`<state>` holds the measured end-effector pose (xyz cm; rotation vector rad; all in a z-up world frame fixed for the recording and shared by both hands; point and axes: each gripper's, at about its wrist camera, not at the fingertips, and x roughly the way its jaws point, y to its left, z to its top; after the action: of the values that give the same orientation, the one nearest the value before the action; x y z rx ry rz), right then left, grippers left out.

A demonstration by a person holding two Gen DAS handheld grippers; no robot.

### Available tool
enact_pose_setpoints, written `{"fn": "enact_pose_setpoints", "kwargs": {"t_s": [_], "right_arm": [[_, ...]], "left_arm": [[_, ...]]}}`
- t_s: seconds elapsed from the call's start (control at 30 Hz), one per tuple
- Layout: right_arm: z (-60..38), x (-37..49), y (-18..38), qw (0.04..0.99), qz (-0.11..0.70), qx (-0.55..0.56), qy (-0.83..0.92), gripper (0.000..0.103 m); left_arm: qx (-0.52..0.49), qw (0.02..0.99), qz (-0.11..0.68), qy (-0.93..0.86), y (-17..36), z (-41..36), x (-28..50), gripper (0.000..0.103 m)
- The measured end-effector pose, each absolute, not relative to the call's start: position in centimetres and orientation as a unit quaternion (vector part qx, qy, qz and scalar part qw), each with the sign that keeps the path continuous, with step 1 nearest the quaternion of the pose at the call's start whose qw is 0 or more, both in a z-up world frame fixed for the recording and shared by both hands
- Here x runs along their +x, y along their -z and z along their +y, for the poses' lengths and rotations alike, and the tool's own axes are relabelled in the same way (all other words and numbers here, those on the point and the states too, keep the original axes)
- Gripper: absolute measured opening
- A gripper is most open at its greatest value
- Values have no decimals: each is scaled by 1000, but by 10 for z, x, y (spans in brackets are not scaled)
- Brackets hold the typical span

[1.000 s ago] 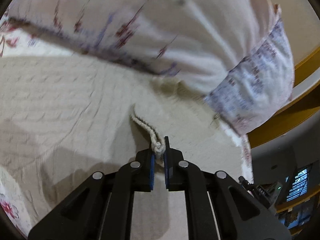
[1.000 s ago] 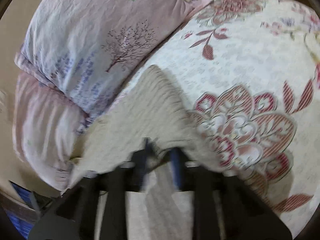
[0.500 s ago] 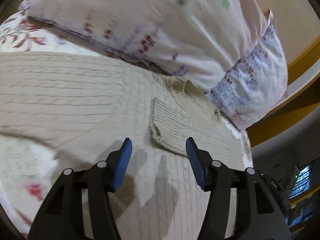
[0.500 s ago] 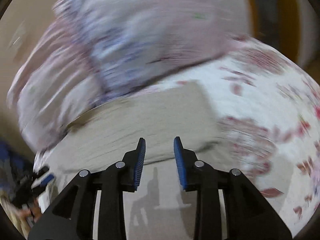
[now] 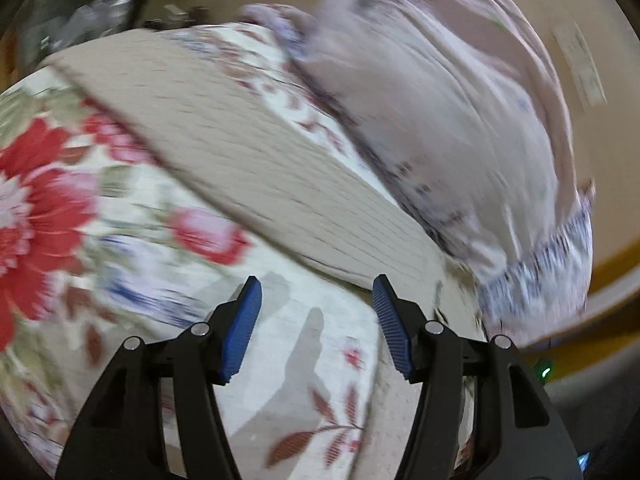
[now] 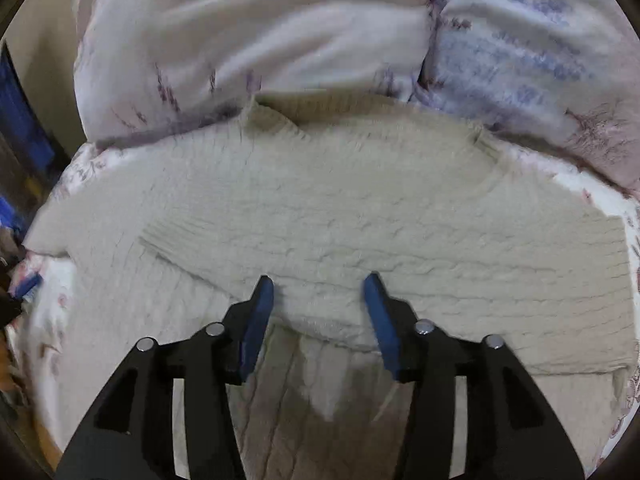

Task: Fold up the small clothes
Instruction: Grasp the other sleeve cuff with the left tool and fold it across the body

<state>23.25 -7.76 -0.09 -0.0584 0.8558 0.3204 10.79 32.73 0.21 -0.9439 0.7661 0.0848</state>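
Both grippers have let go. A second ago the left gripper (image 5: 316,320) was pinched on a knit edge of the cream sweater (image 6: 340,216); now its jaws stand wide apart over the floral bedspread (image 5: 120,240), with the sweater lying ahead of it and to its right, blurred by the swing of the camera. The right gripper (image 6: 318,312) has also spread its jaws and hangs empty just above the sweater, which lies on the bed directly ahead and beneath it, a sleeve laid across the body ahead and to its left. That suggests one fold has been placed and released, with further folds likely still to come. Beyond the sweater, the pillows (image 6: 280,40) press against its far edge around the neckline, so that side has little room; the bedspread nearer the grippers is free of other things.
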Motion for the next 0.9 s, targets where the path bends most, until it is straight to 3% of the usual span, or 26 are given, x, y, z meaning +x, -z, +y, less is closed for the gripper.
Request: {"fn": "enact_pose_setpoints", "kwargs": {"t_s": [0.23,0.33,0.43,0.53,0.9], "right_arm": [[-93,228,-2,882,437,25,-176,57],[-92,222,-2,881,436,21,-180,61],[-90,217,-4,881,434,18,-185,63],[-92,217,-6,880,434,27,-191,63],[-125,208,-15,873,436,86,-202,66]], "left_arm": [[-508,795,323,-81,8,362,114,56],[-536,781,305,-99,13,377,118,51],[-550,772,299,-112,17,389,122,35],[-558,764,303,-115,24,397,126,11],[-513,820,249,-51,-41,369,145,6]]}}
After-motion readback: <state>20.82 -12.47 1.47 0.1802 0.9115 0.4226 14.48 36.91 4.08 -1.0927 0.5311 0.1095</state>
